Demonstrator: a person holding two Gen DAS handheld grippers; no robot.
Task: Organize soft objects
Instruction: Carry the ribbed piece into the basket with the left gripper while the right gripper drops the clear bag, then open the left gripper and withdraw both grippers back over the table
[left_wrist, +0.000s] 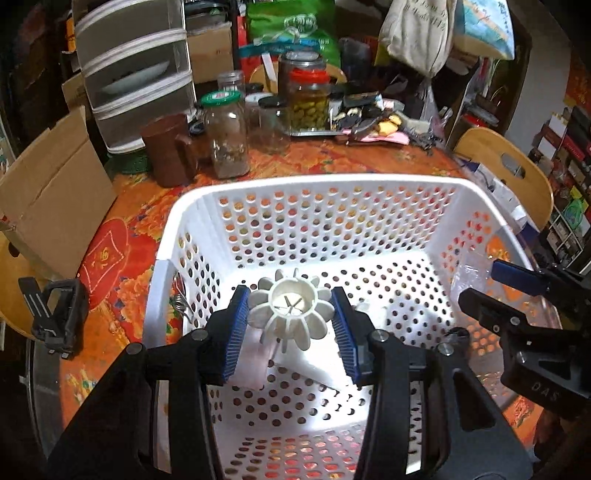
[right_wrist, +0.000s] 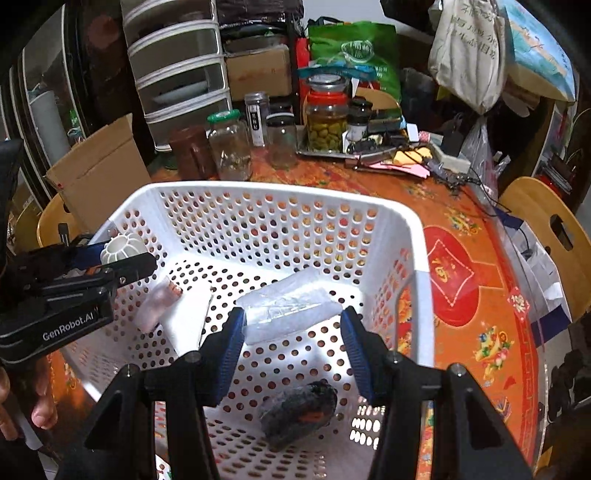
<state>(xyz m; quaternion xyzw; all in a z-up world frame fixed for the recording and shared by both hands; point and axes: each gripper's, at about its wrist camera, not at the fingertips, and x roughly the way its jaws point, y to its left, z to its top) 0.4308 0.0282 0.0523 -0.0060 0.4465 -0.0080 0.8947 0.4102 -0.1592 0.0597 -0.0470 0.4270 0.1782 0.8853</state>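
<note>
A white perforated basket stands on the orange table. My left gripper is shut on a white ribbed flower-shaped soft object and holds it over the basket's inside; it also shows at the left of the right wrist view. My right gripper is open and empty above the basket floor. In the basket lie a clear plastic pack, a white foam block, a small pink-and-white pack and a dark fuzzy bundle.
Glass jars, a brown mug and a tray of clutter crowd the table's far side. A cardboard box and drawer unit stand at the left. Wooden chairs ring the table.
</note>
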